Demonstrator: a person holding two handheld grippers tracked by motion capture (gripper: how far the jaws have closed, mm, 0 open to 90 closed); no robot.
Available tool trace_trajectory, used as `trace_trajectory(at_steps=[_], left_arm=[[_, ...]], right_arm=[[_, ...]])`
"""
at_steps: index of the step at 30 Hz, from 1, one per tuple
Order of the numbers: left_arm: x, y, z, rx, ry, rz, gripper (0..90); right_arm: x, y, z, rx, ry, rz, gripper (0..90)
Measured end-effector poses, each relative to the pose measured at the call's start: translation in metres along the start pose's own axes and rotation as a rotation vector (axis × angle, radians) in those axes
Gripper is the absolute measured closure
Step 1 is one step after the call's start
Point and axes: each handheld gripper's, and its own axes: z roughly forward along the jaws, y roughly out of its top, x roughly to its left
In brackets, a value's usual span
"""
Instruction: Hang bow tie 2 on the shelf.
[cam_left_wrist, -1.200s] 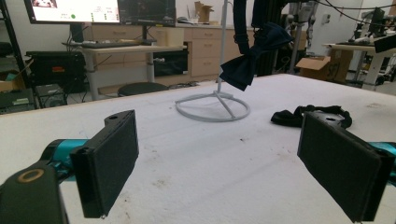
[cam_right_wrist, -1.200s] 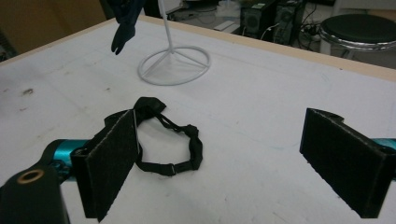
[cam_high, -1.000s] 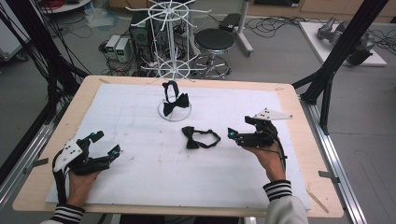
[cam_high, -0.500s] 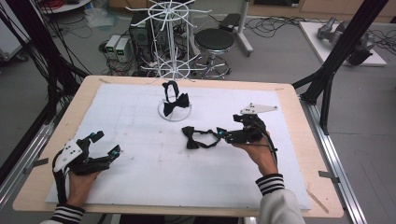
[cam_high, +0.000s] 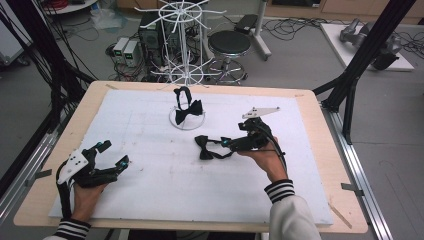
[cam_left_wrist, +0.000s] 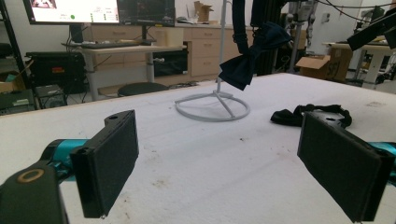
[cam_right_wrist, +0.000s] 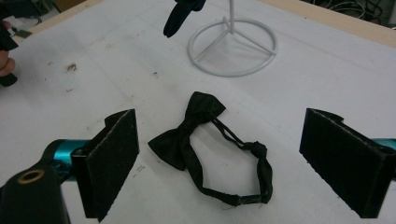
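A black bow tie lies flat on the white board, its strap looped to one side. My right gripper hovers low over it, open, with the tie between the wide pads and untouched. A second dark bow tie hangs on a small white wire stand at the board's far middle. My left gripper rests open at the near left, nothing between its pads.
The wooden table edge frames the board. Behind the table stand a tall white wire rack and a stool. Black frame posts rise at both sides. The other hand shows far off in the right gripper view.
My right gripper has moved left across the board and now stands over the loose bow tie. The left gripper has stayed where it was.
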Motion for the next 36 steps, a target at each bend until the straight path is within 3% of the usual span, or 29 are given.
trace_trajectory(at_steps=[10, 26, 36], left_arm=[[0.000, 0.000, 0.000, -0.003, 0.001, -0.002, 12.9], [0.000, 0.000, 0.000, -0.003, 0.001, -0.005, 12.9], [0.001, 0.000, 0.000, -0.003, 0.001, -0.003, 12.9]], right_arm=[[0.004, 0.008, 0.013, 0.040, 0.038, -0.040, 11.3], [0.015, 0.020, 0.038, 0.133, 0.087, -0.153, 11.3], [0.019, 0.020, 0.059, 0.194, 0.106, -0.170, 11.3]])
